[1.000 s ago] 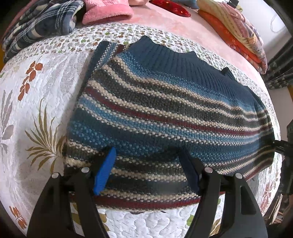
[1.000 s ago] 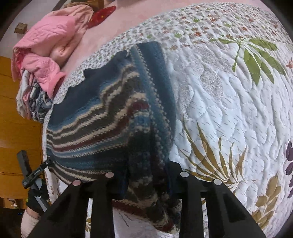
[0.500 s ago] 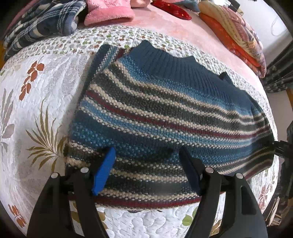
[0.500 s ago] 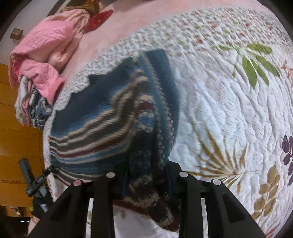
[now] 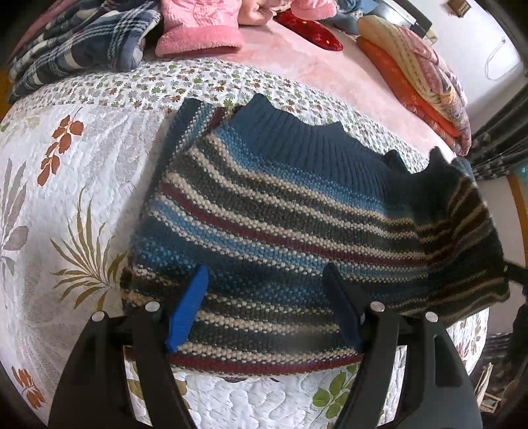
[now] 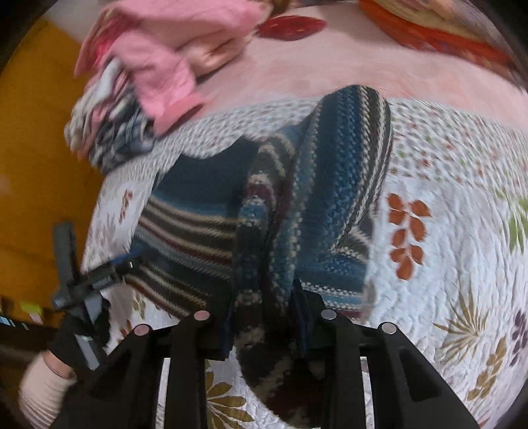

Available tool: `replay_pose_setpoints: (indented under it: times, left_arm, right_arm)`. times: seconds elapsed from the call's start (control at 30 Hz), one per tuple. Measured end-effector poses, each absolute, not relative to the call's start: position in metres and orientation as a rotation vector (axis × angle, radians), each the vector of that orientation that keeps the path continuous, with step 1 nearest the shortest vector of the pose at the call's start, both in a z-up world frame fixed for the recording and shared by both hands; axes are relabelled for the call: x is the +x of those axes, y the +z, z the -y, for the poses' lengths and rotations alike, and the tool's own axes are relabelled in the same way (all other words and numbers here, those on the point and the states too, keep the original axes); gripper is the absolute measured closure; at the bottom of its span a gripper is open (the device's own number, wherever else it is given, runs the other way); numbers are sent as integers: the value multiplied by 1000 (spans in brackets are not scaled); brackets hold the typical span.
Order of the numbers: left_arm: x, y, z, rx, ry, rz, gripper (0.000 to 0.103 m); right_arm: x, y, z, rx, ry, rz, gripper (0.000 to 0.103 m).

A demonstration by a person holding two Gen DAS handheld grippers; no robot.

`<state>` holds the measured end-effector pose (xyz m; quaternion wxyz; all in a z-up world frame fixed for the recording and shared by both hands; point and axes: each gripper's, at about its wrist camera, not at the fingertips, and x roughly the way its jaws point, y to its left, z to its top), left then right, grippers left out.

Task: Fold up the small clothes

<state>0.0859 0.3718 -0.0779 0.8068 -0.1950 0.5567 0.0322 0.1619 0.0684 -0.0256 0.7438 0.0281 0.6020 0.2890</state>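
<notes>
A striped knit sweater [image 5: 270,211] in blue, cream and dark red lies on the quilted floral bedspread [image 5: 66,184], its ribbed navy collar at the far side. My left gripper [image 5: 264,274] hangs open over the hem, blue pads wide apart with nothing between them. In the right wrist view my right gripper [image 6: 264,297] is shut on a bunched side of the sweater [image 6: 330,184], which is raised off the bed and draped towards the middle. In the left wrist view that raised side shows as a dark flap at the right [image 5: 462,231]. The left gripper [image 6: 95,280] and a gloved hand appear at the lower left of the right wrist view.
At the head of the bed lie a blue plaid blanket [image 5: 82,43], pink garments [image 5: 198,33], a red cushion [image 5: 310,29] and a folded orange and striped quilt stack [image 5: 419,79]. Orange wooden furniture [image 6: 39,148] stands beside the bed. The bed edge runs close below the hem.
My right gripper has lifted the sweater's side higher and swung it inward over the body; its view is now motion-blurred. The left gripper stays open over the hem.
</notes>
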Motion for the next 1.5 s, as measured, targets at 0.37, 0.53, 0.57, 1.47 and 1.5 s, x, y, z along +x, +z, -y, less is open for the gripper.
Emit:
replay_pose_setpoints:
  times: [0.37, 0.53, 0.57, 1.47, 1.5]
  left_arm:
    - [86, -76, -372, -437, 69, -1186, 31]
    - [87, -75, -368, -437, 52, -1186, 31]
    - [88, -75, -368, -436, 49, -1186, 31]
    - [107, -70, -310, -568, -161, -1164, 28]
    - [111, -73, -305, -588, -168, -1164, 28]
  right_arm:
    - [138, -65, -124, -112, 657, -1347, 67]
    - [128, -78, -133, -105, 704, -1371, 61]
    - [128, -79, -133, -90, 714, -1371, 56]
    - [191, -42, 11, 381, 542, -1337, 45]
    - [192, -44, 16, 371, 530, -1339, 45]
